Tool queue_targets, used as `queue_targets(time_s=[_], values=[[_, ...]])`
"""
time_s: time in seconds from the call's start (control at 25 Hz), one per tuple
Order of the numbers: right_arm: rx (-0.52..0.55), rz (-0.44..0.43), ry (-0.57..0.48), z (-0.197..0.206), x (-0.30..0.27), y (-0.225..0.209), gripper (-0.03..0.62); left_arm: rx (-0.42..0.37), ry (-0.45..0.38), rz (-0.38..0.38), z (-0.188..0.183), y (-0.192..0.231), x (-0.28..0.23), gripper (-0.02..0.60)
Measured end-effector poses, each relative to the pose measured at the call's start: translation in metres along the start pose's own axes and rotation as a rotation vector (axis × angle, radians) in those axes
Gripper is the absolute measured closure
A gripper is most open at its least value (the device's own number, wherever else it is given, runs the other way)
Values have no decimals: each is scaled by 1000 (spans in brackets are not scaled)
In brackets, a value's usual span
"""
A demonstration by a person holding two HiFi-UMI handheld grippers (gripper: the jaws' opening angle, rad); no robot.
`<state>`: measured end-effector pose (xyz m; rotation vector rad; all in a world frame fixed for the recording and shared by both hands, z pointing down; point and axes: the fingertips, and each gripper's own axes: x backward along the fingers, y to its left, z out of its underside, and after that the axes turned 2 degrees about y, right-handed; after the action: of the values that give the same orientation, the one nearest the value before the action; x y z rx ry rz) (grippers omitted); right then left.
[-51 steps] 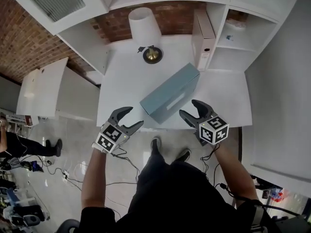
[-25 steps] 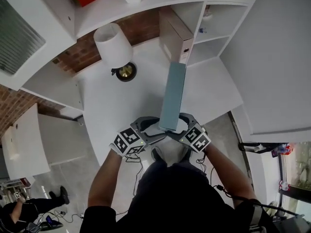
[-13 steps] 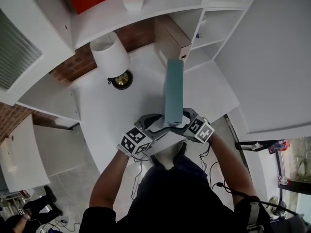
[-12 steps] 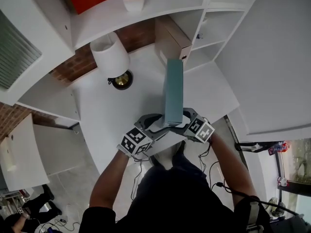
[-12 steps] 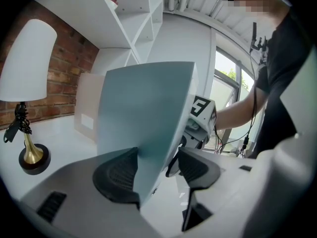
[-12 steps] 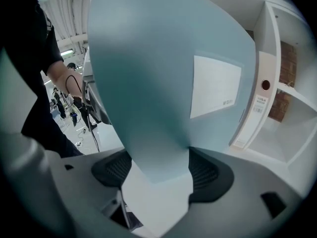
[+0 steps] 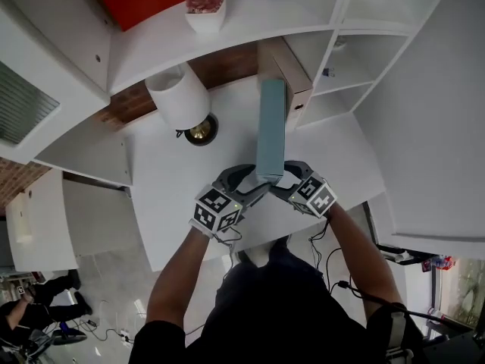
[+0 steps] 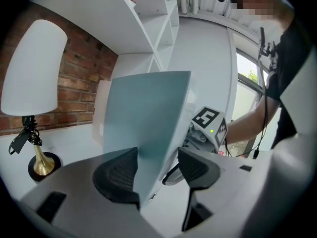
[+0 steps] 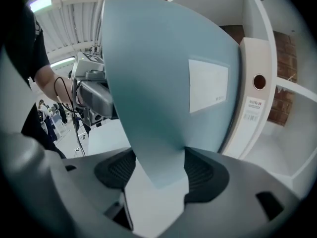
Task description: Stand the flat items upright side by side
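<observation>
Nearest, the left hand-held gripper (image 7: 246,182) has one pad on the teal folder (image 7: 271,127), the other just clear (a sliver of gap); the right hand-held gripper (image 7: 282,177) is closing, pads on both faces; the folder stands upright on the white surface (image 7: 174,180), just beside a beige binder (image 7: 286,65).
</observation>
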<state>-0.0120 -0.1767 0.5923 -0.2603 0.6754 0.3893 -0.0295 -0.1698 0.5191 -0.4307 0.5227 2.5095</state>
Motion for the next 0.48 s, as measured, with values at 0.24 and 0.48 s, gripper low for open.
queue_targets(time_s=[0.24,0.48], values=[[-80,-5,-58,-3,-2,-44,339,45,-24,-53,-22,27,-29,327],[-151,57,-100,-9,-5,-79,350,18,-18,-116,-35,52,-53,325]])
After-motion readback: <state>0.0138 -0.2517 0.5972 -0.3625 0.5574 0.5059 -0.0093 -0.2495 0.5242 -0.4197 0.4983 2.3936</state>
